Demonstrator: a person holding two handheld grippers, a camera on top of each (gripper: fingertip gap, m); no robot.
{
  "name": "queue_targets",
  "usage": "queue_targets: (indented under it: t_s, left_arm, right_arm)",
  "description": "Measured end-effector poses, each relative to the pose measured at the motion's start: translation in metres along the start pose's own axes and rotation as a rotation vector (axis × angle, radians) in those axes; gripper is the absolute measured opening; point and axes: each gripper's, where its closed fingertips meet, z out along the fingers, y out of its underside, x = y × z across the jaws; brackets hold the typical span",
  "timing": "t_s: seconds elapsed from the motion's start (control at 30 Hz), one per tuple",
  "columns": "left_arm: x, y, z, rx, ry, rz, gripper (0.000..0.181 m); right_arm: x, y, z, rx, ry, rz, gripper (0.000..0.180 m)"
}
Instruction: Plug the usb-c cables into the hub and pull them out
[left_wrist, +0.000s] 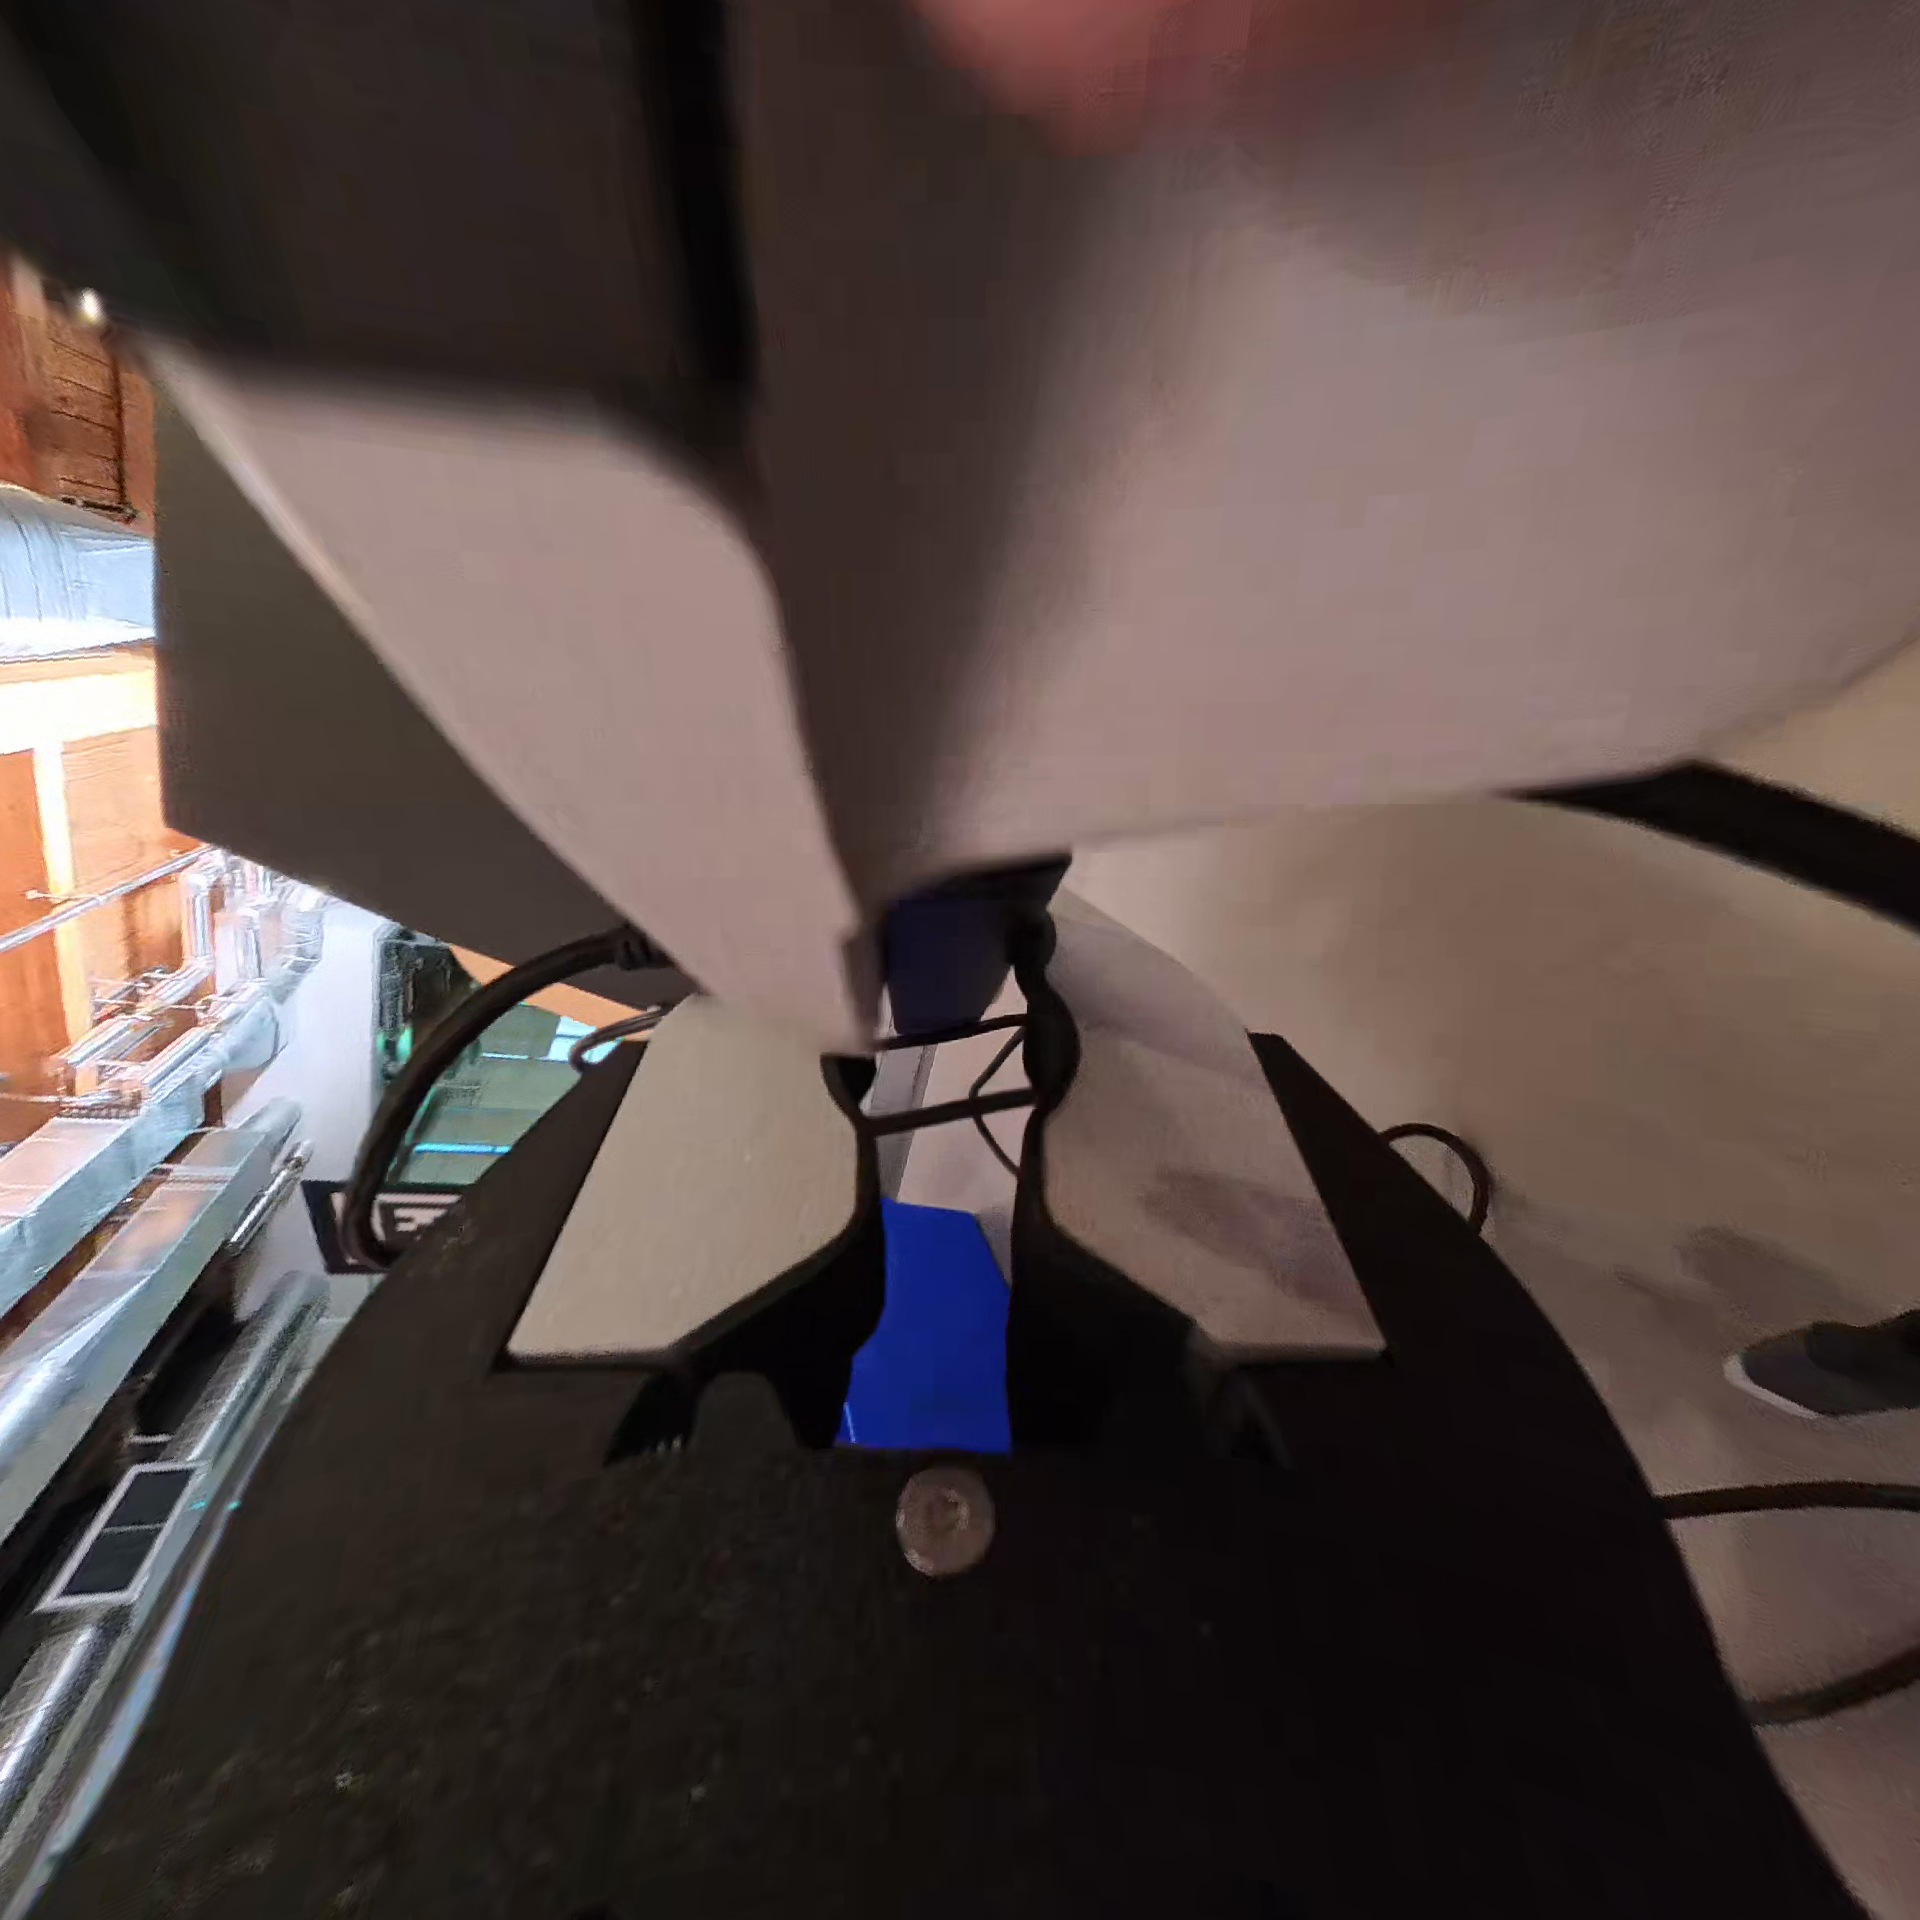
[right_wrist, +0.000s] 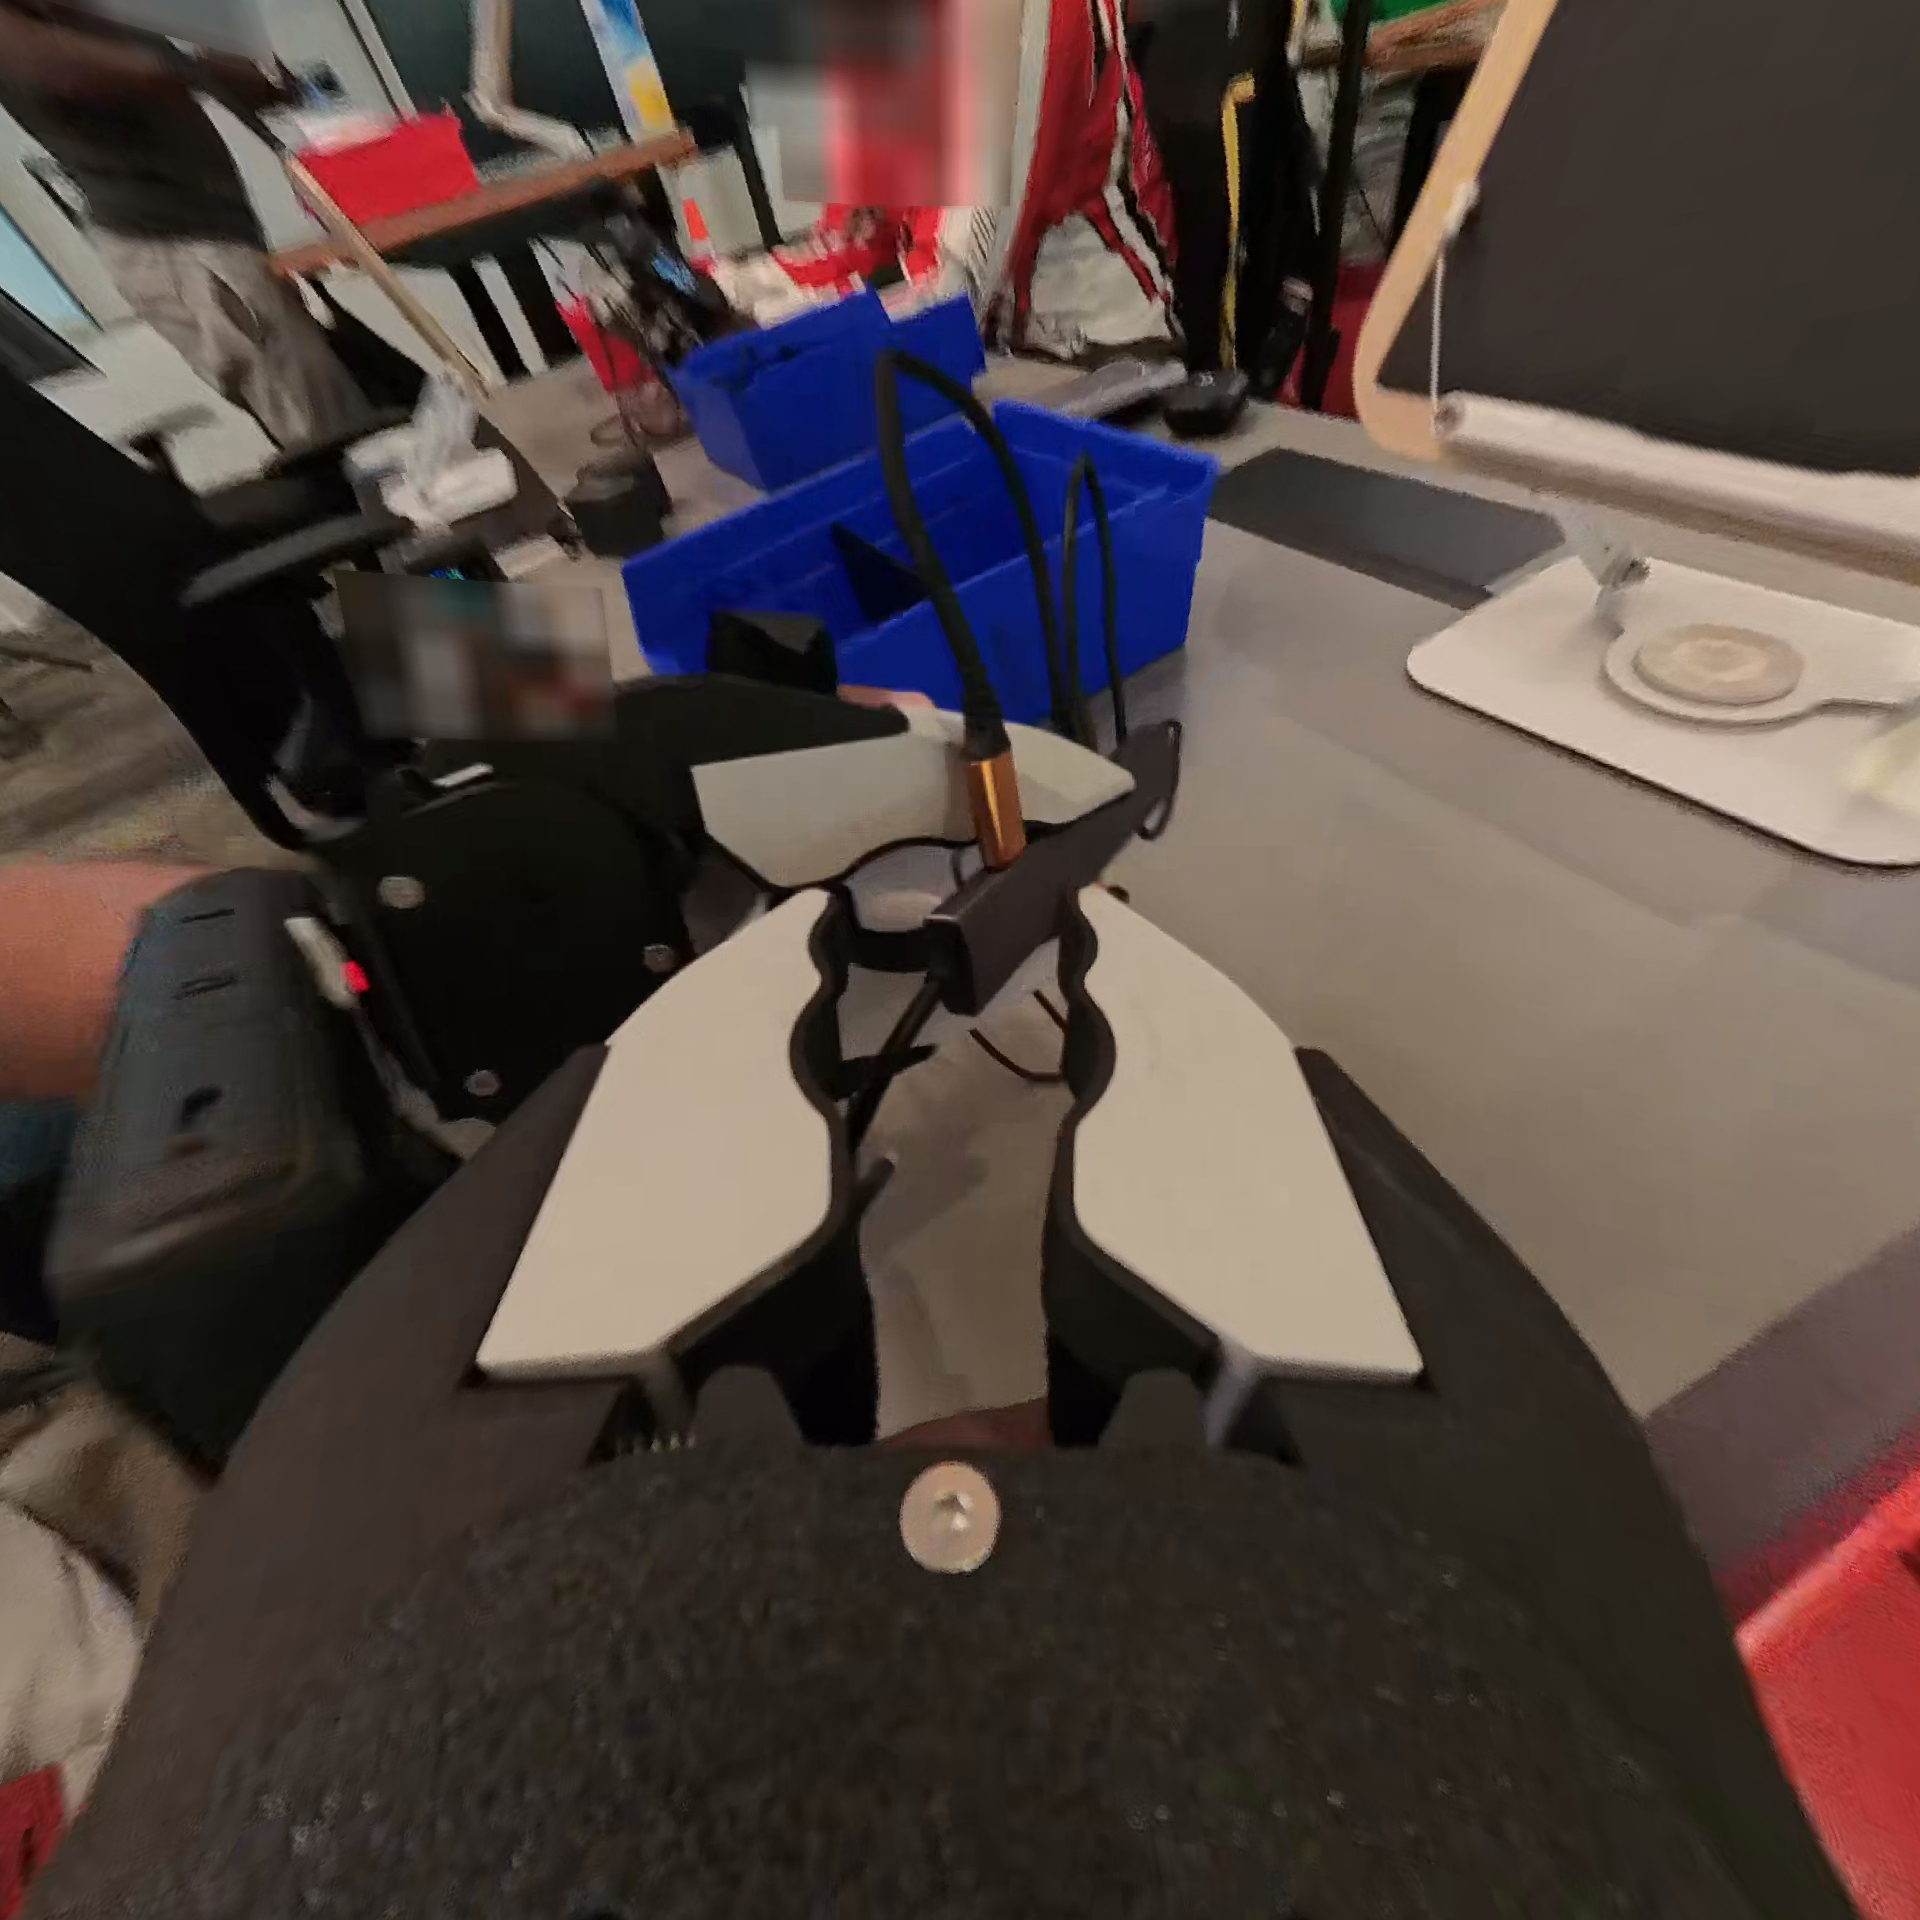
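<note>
1. Gripping the hub (right_wrist: 1013, 925), the right gripper (right_wrist: 951, 961) has its fingertips closed against the sides of this small black block, which sits raised above the grey table (right_wrist: 1455, 987) and tilted, its far end higher.
2. A usb-c cable with a copper-coloured plug (right_wrist: 995, 805) stands in the hub's upper face, its black cord arching up and back toward the blue bin (right_wrist: 1122, 540). A second, thinner black cable (right_wrist: 1091, 582) loops up just behind it.
3. The left gripper (right_wrist: 1039, 805), reaching in from the left, has its white fingers on either side of the copper plug; fingers appear clamped on it, though the exact contact is partly hidden by the plug itself.
4. Left wrist view: badly motion-blurred. The left gripper (left_wrist: 940, 1070) shows its black fingertips close together, with thin black wires (left_wrist: 966, 1107) crossing the narrow gap. A white finger (left_wrist: 582, 665) of the other gripper fills the upper frame, close to the lens.
5. Only the left view shows a blue surface (left_wrist: 935, 1340) behind the gap between its fingers; neither the copper plug nor the hub can be made out there.
6. Only the right view shows the monitor stand (right_wrist: 1621, 686) on the table to the right, well apart from the hub, and a hand (right_wrist: 62, 966) at the left edge.
</note>
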Motion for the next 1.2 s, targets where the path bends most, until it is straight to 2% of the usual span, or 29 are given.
queue_targets:
  t_s: [0.13,0.27,0.33,0.47,0.57,0.67,0.8,0.87,1.03,1.1,1.2]
  left_arm:
    - [0.004,0.002,-0.002,-0.039,-0.029,0.012,0.023]
    - [0.013,-0.005,-0.010,-0.016,-0.054,0.046,0.023]
    - [0.014,-0.007,-0.013,-0.024,-0.096,0.105,0.023]
    - [0.021,-0.003,-0.012,-0.013,-0.120,0.111,0.023]
    - [0.027,0.008,-0.016,-0.021,-0.098,0.090,0.021]
    - [0.044,0.029,-0.036,-0.025,0.043,-0.126,0.022]
    - [0.071,0.027,-0.069,0.095,0.418,-0.753,0.024]
    - [0.065,0.031,-0.068,0.130,0.458,-0.943,0.026]
    - [0.070,0.046,-0.037,0.122,0.499,-1.101,0.035]
    - [0.058,0.043,-0.030,0.218,0.414,-1.120,0.034]
    - [0.045,0.038,-0.026,0.279,0.300,-1.025,0.032]
  right_arm:
    - [0.013,0.022,0.013,-0.103,0.131,-0.123,0.038]
    - [0.015,0.018,0.015,-0.021,0.188,-0.270,0.026]
    - [0.010,0.023,0.017,0.005,0.154,-0.333,0.010]
    - [0.011,0.031,0.024,0.011,0.150,-0.362,0.010]
    - [0.022,0.033,0.032,0.012,0.228,-0.511,0.009]
    - [0.044,0.034,0.042,0.010,0.326,-0.696,0.009]
    - [0.040,0.043,0.069,0.059,0.343,-0.978,0.010]
    - [0.037,0.049,0.078,0.093,0.375,-1.051,0.009]
    - [0.015,0.051,0.087,0.176,0.412,-1.150,0.009]
    - [0.009,0.059,0.094,0.156,0.381,-1.143,0.009]
    - [0.010,0.063,0.097,0.130,0.401,-1.184,0.010]
